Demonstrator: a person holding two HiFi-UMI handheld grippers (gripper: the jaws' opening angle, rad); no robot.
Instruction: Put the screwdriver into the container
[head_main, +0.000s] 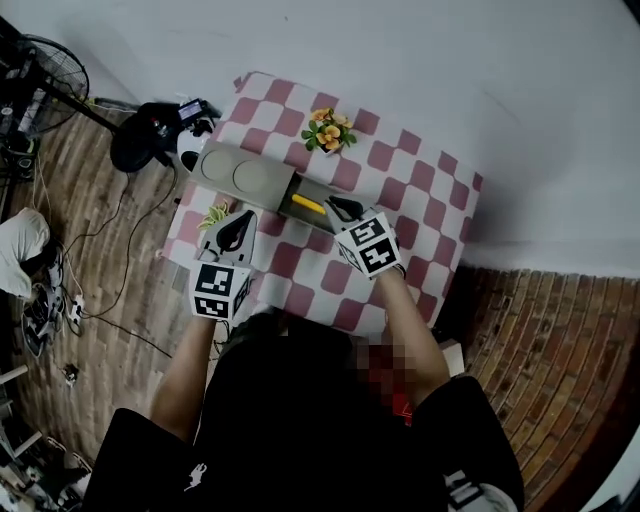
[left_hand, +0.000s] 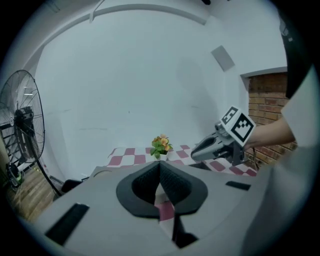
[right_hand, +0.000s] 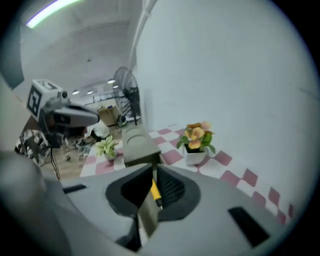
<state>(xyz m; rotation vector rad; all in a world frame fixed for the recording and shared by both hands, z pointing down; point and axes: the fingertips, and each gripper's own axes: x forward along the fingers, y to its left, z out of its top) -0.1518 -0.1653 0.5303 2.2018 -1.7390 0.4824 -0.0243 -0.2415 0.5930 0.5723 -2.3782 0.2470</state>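
The yellow-handled screwdriver (head_main: 308, 205) lies inside the open end of the long grey container (head_main: 245, 172) on the checkered table (head_main: 420, 190). My right gripper (head_main: 338, 208) hovers just right of it, jaws a narrow way apart and empty. In the right gripper view the screwdriver (right_hand: 155, 190) shows through the gap of that gripper (right_hand: 152, 171), down in the container (right_hand: 140, 145). My left gripper (head_main: 236, 222) hangs over the table's front left, shut and empty; its own view shows its tips (left_hand: 160, 165) meeting.
A potted orange flower (head_main: 328, 130) stands behind the container. A small green plant (head_main: 216, 213) sits by the left gripper. A fan (head_main: 45, 70), cables and a black device (head_main: 150, 130) are on the floor to the left. A brick wall lies right.
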